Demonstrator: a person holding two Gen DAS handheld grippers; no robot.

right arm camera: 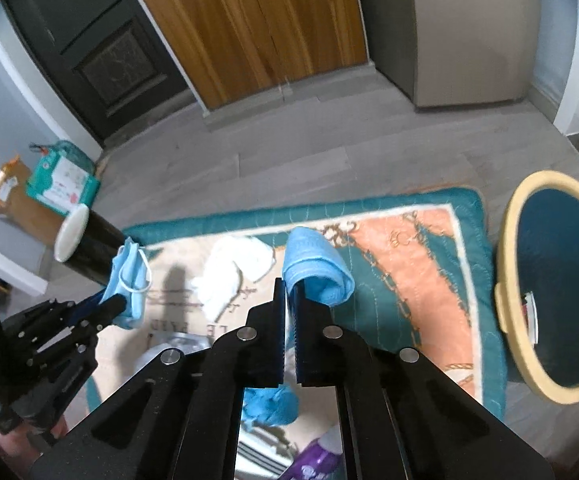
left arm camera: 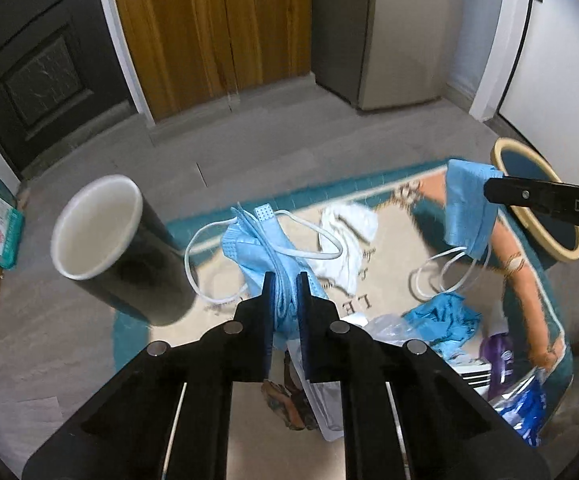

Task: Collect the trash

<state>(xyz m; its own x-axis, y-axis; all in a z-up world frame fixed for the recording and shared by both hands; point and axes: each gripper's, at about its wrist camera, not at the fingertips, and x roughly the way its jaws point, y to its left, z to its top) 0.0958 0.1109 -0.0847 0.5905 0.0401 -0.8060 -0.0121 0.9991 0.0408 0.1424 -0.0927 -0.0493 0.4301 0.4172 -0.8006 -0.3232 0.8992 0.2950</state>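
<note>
The left tool is clamping a crumpled blue face mask, its two fingers pressed together on the folds while the white ear loops are dangling free to either side. The right tool is likewise gripping a second blue mask, which is curling over the right-hand fingertip; in the left wrist view this mask is hanging from the tool's tip with its loops drooping below. Both masks are being held above a quilted rug with a teal border and an orange panel, lying on a grey floor. More trash is lying on the rug beneath: a white crumpled mask or tissue, a bunched blue glove, a purple wrapper and some clear plastic packaging. A black cup with a white inside is standing at the rug's left corner. A teal basket with a cream rim is sitting just beside the rug's right edge, something pale lying at its bottom. Wooden doors are closing off the far wall.
</note>
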